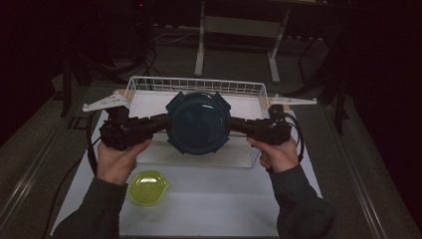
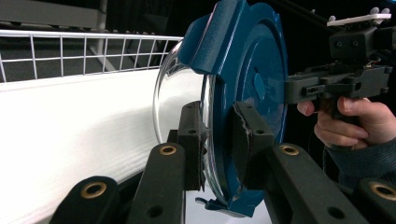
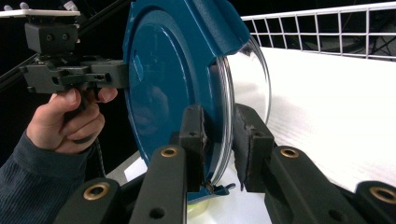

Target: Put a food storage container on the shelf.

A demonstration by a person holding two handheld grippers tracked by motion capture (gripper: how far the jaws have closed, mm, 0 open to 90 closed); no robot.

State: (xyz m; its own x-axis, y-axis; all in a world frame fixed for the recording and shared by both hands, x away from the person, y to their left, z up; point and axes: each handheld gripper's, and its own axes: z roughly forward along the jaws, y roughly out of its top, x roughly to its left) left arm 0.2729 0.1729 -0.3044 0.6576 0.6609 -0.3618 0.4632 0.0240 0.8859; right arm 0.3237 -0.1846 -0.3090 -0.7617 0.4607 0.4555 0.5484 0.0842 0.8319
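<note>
Jaws of both grippers clamp opposite rims of the level blue-lidded container (image 1: 198,122).

I see a glossy blue plastic lid (image 2: 252,79) on a clear glass bowl (image 2: 180,88), a white wire basket (image 1: 199,85), matt black jaws.

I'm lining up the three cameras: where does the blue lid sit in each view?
High view: blue lid at centre, above the wire basket, clamped from both sides.
Left gripper view: lid at centre right, edge-on.
Right gripper view: lid at centre left, edge-on.
Shared landmark: the basket's white wire wall.
</note>
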